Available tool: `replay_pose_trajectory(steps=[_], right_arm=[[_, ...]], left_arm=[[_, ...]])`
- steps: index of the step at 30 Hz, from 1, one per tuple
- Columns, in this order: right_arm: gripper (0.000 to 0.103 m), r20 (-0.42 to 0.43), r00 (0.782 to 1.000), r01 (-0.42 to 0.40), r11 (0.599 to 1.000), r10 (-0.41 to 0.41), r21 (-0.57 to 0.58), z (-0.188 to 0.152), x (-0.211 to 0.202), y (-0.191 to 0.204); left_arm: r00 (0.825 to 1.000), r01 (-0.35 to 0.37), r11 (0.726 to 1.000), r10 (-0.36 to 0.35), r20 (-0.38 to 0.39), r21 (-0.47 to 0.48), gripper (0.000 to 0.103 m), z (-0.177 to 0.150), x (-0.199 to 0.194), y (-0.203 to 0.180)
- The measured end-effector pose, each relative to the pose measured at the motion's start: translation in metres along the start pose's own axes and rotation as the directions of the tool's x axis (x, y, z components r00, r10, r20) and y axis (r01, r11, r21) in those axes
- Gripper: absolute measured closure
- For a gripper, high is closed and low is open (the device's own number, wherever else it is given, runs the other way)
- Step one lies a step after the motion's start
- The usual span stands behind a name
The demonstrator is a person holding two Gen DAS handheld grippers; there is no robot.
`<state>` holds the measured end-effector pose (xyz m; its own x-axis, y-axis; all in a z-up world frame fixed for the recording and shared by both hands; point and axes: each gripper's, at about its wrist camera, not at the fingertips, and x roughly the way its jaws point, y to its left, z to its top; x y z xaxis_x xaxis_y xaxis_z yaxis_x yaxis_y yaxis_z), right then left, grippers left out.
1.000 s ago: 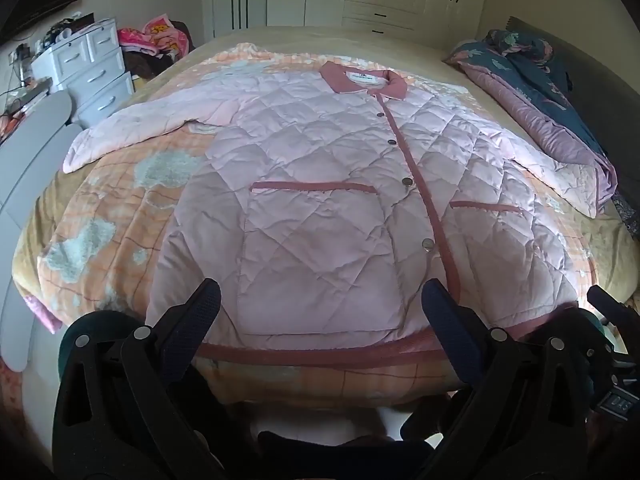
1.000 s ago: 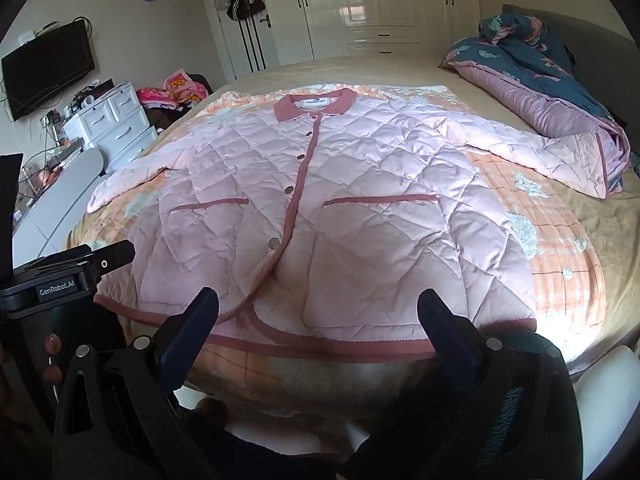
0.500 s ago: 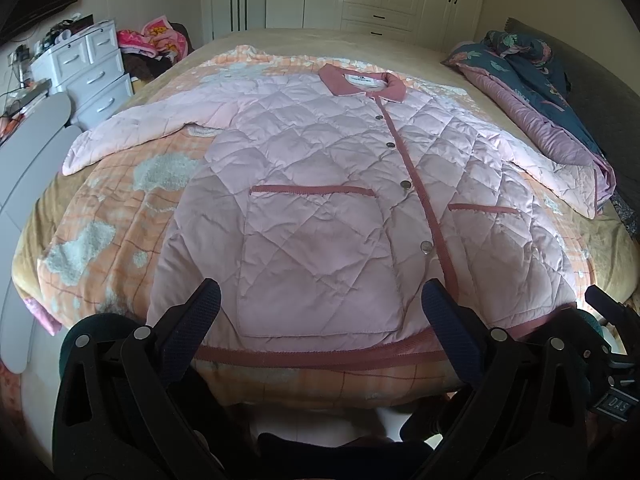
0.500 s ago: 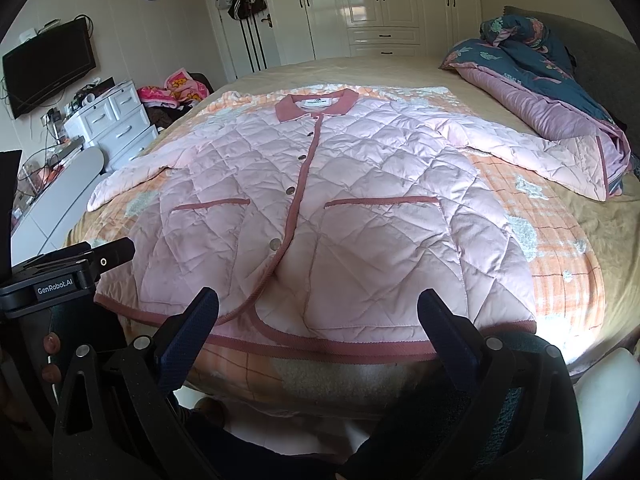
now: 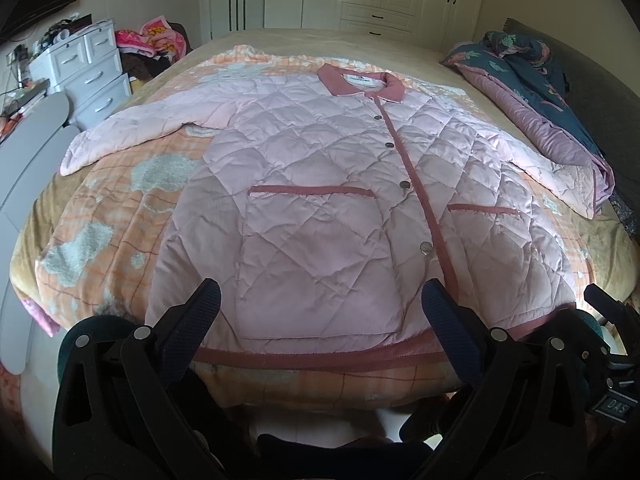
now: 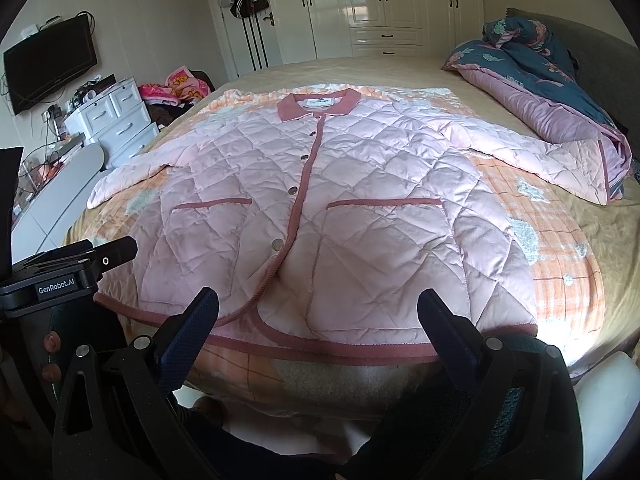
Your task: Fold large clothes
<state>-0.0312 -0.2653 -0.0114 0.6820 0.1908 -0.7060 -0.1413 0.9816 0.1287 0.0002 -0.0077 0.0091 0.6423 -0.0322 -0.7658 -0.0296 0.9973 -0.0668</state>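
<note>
A large pink quilted jacket [image 5: 320, 184] [image 6: 360, 208] with dusty-rose trim lies flat and buttoned on the bed, collar far, hem near, both sleeves spread sideways. My left gripper [image 5: 320, 308] hovers open just before the hem [image 5: 320, 358], over the left front pocket, holding nothing. My right gripper [image 6: 318, 312] is open too, in front of the hem [image 6: 328, 350] near the button placket, empty. The left gripper's body [image 6: 60, 280] shows at the left edge of the right wrist view.
The bed [image 5: 100, 240] carries an orange checked blanket. A rumpled blue and mauve quilt [image 5: 532, 92] [image 6: 552, 80] lies at the right by the headboard. White drawers [image 5: 92, 72] and a wall TV [image 6: 52, 64] stand left; wardrobes [image 6: 384, 4] behind.
Both views have drifted slightly; the jacket sits a little lower and nearer in frame. Both grippers stay open and the jacket has not moved.
</note>
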Motion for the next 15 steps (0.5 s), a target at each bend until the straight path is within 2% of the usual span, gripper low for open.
replay_pose_trajectory(steps=[15], right_arm=[[0.004,-0.008,1.0,-0.001,1.0,0.001,-0.003,-0.0008,0.0043,0.0014]], left_arm=[[1.0,0.013,1.0,-0.013,-0.001,-0.002,0.009,0.0035,0.0063,0.0015]])
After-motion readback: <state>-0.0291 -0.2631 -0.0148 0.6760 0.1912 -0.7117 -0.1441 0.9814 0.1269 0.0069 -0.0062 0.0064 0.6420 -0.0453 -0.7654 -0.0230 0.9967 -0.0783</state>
